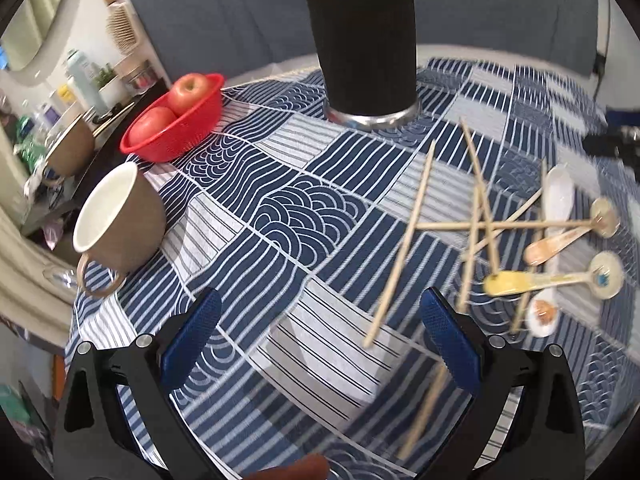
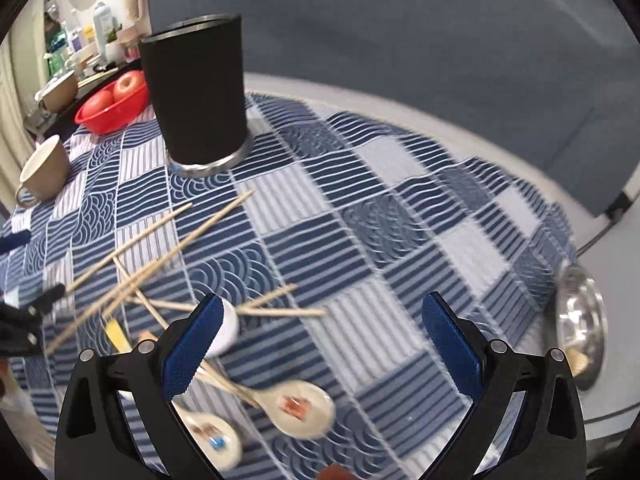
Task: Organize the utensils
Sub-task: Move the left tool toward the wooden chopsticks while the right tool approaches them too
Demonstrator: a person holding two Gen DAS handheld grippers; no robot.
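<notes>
A black cylindrical utensil holder point(image 1: 362, 48) stands upright at the far side of the blue patterned tablecloth; it also shows in the right wrist view point(image 2: 198, 88). Several wooden chopsticks point(image 1: 404, 236) lie crossed on the cloth to the right, mixed with several ceramic spoons point(image 1: 556, 278). In the right wrist view the chopsticks point(image 2: 148, 264) lie at the left and the spoons point(image 2: 298, 404) lie between the jaws. My left gripper point(image 1: 320, 332) is open and empty, left of the pile. My right gripper point(image 2: 320, 340) is open and empty above the spoons.
A red basket point(image 1: 176, 124) with two apples and a brown mug point(image 1: 120, 220) stand at the left of the table. A steel bowl point(image 2: 580, 328) sits at the right edge. A blue-grey sofa lies behind the table.
</notes>
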